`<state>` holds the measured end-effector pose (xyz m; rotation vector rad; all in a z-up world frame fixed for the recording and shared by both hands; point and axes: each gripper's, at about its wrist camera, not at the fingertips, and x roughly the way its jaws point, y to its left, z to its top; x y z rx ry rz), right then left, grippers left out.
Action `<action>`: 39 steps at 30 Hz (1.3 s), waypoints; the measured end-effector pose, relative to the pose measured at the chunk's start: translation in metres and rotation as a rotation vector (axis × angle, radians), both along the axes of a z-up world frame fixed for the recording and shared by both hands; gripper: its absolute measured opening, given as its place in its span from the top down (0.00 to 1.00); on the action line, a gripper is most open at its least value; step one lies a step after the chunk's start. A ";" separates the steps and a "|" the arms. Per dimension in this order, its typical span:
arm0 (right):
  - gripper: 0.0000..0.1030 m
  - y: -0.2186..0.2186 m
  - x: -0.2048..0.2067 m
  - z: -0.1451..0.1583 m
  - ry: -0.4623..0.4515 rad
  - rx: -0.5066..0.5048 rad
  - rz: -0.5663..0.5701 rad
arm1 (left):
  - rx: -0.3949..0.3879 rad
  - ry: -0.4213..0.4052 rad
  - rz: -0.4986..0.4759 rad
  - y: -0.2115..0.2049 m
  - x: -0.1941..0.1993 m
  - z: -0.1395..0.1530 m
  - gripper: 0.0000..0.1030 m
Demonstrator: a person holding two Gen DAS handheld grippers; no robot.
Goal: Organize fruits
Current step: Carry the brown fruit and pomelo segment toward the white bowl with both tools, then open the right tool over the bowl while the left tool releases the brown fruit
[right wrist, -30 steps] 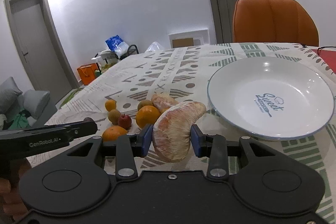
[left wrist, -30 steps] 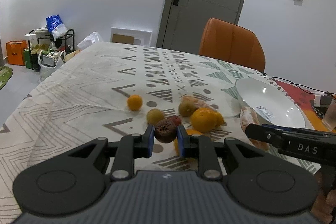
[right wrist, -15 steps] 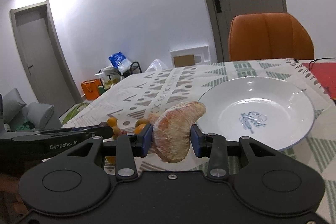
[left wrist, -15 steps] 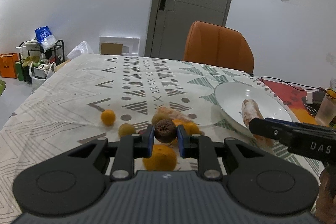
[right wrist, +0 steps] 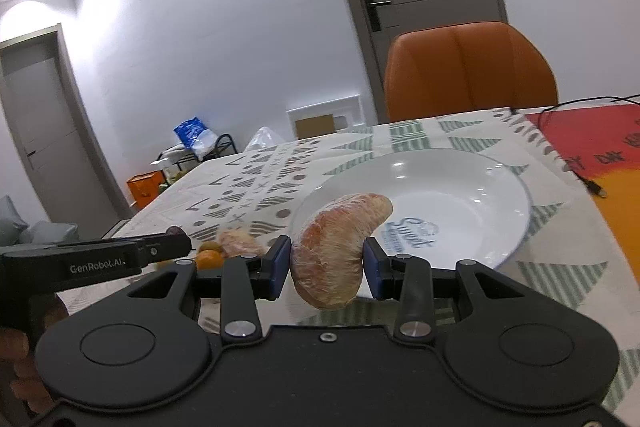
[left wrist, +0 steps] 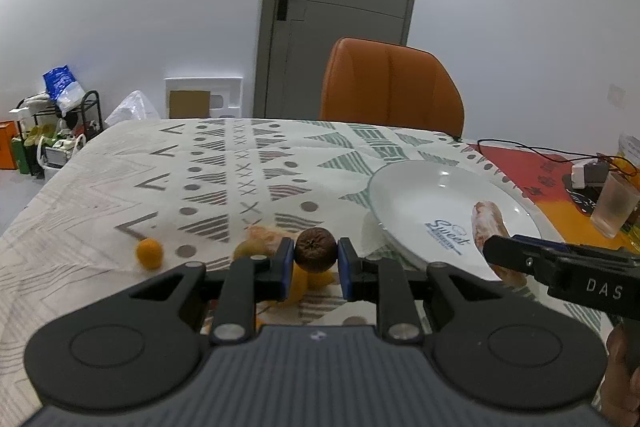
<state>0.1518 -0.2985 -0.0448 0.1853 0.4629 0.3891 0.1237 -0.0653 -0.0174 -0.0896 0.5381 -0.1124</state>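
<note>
My left gripper (left wrist: 314, 261) is shut on a small dark brown wrinkled fruit (left wrist: 315, 250), held above the table left of the white plate (left wrist: 408, 199). My right gripper (right wrist: 326, 263) is shut on a curved peeled pomelo segment (right wrist: 334, 247), held over the near left rim of the same plate (right wrist: 480, 195); the segment (left wrist: 490, 223) also shows in the left wrist view over the plate. On the patterned cloth lie a small orange (left wrist: 149, 253), another pomelo piece (left wrist: 262, 239) and more oranges (left wrist: 308, 285), partly hidden by the left fingers.
An orange chair (left wrist: 390, 87) stands at the table's far side. At the right lie a red-orange mat (right wrist: 592, 147), a cable (right wrist: 588, 183), a plastic cup (left wrist: 614, 205) and a small adapter (left wrist: 592, 173). The left gripper's body (right wrist: 100, 259) shows in the right wrist view.
Both grippers rose a little and moved toward the plate with their fruit still held. The loose fruit dropped lower in both views and the pomelo segment now hangs over the plate's rim.
</note>
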 end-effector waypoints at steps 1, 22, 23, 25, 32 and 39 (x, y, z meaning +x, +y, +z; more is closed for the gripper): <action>0.64 -0.003 0.001 0.000 0.001 0.002 -0.008 | 0.003 0.000 -0.005 -0.004 0.002 0.000 0.79; 0.53 -0.057 0.019 -0.009 -0.016 0.038 -0.134 | 0.055 0.011 -0.106 -0.065 0.034 0.004 0.79; 0.53 -0.058 0.018 -0.009 -0.014 0.038 -0.135 | 0.056 0.011 -0.111 -0.067 0.035 0.004 0.79; 0.52 -0.060 0.016 -0.010 -0.008 0.038 -0.136 | 0.057 0.012 -0.118 -0.072 0.038 0.004 0.79; 0.50 -0.069 0.011 -0.013 0.008 0.058 -0.146 | 0.059 0.013 -0.133 -0.082 0.045 0.006 0.78; 0.45 -0.068 0.007 -0.013 0.010 0.066 -0.142 | 0.063 0.021 -0.121 -0.082 0.044 0.008 0.66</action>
